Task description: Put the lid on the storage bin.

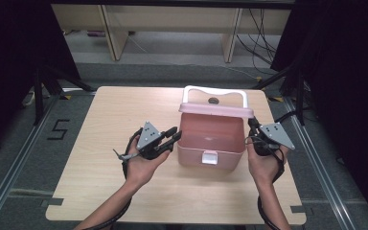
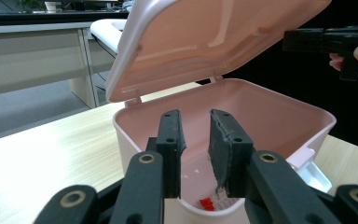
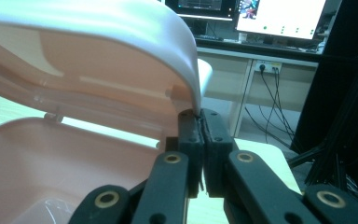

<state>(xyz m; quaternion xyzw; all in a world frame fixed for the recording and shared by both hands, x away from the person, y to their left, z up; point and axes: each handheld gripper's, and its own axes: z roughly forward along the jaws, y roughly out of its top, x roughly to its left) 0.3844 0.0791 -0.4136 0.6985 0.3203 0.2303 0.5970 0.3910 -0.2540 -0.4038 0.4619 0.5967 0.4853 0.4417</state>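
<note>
One pink box [image 1: 212,139] is standing on the wooden table [image 1: 96,143], right of its middle, and its hinged lid [image 1: 215,109] is being held raised. The lid's corner edge is being pinched between the closed jaws of the right gripper [image 3: 199,122]. The left gripper [image 2: 194,135] is being held just over the box's near rim with its jaws parted and nothing gripped between them. A small red-printed packet [image 2: 213,203] is lying on the box's floor.

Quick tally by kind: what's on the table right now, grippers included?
Pink storage box with its lid raised: 1
Small red-and-white packet lying inside the box: 1
Grippers: 2, left gripper and right gripper
Total: 4
</note>
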